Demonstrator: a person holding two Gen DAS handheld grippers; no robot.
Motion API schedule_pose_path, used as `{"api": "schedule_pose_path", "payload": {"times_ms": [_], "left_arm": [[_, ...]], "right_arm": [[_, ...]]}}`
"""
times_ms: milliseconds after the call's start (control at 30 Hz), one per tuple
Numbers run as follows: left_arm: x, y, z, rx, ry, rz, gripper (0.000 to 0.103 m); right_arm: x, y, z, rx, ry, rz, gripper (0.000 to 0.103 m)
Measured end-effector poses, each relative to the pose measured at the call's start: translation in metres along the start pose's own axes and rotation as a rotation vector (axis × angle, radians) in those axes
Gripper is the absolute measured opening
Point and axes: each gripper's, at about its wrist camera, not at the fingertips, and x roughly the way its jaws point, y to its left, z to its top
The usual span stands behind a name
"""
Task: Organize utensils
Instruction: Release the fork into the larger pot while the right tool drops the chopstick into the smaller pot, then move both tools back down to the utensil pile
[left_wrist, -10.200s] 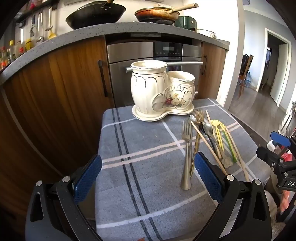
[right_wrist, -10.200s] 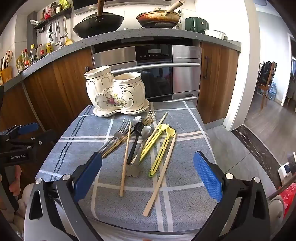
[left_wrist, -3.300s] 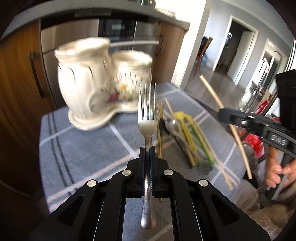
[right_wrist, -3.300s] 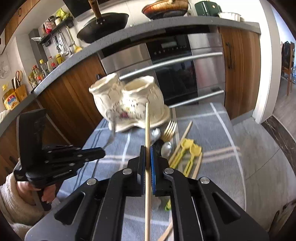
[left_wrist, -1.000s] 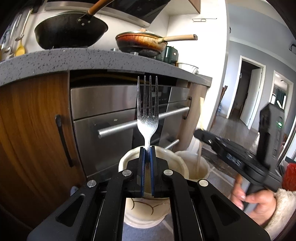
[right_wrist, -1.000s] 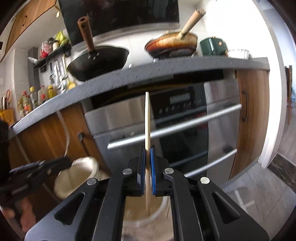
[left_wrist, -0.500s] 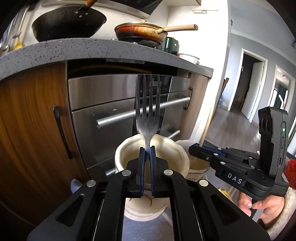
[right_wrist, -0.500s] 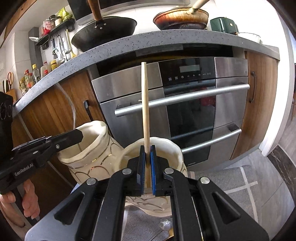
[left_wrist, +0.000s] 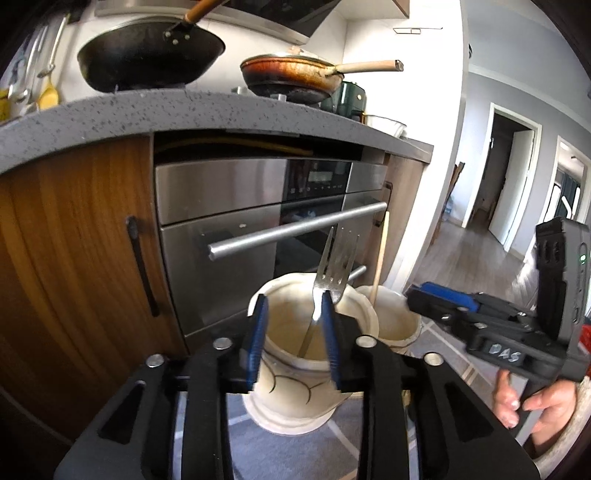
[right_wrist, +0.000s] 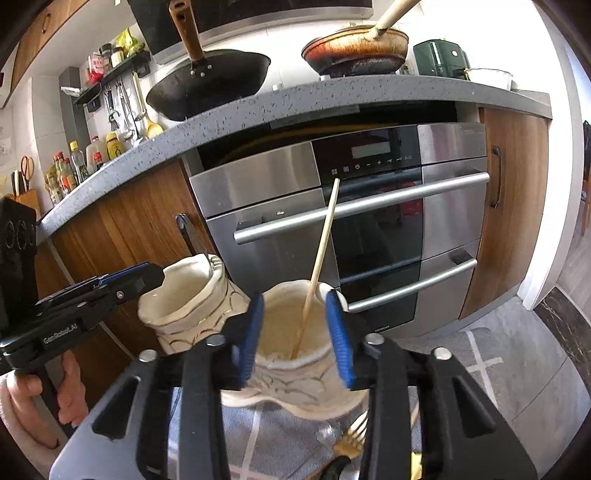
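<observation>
While both tools' jaws are opening, the fork (left_wrist: 334, 273) leans on your left tool (left_wrist: 293, 341); withdrawing could tip it from the holder (left_wrist: 295, 398).

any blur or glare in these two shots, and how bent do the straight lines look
Left wrist view: the fork is streaked with motion blur, bright window light washes out the hallway on the right, and the countertop bows into an arc. Right wrist view: sharper, the chopstick reads crisp, the oven handle curves, and corners go dark.
</observation>
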Motion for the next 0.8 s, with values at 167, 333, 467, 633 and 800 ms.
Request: {"api": "schedule_pose_path", "payload": {"times_ms": [167, 333, 467, 633, 800], "left_arm": [[-0.025, -0.005, -0.007, 0.038, -0.022, 0.025, 0.075], [-0.045, -0.011, -0.019, 0.068, -0.033, 0.069, 0.094], [-0.060, -0.017, -0.035, 0.069, -0.014, 0.059, 0.097], [-0.064, -0.035, -0.067, 0.104, 0.049, 0.047, 0.097], [-0.056, -0.051, -0.097, 0.102, 0.118, 0.002, 0.098]], "right_arm": [[-0.041, -0.004, -0.007, -0.022, 0.000, -0.018, 0.065], [-0.080, -0.016, -0.020, -0.027, 0.007, -0.063, 0.096], [-0.106, -0.030, -0.033, 0.006, 0.017, -0.120, 0.097], [-0.123, -0.049, -0.060, 0.009, 0.055, -0.222, 0.097], [-0.119, -0.070, -0.095, 0.045, 0.157, -0.262, 0.097]]}}
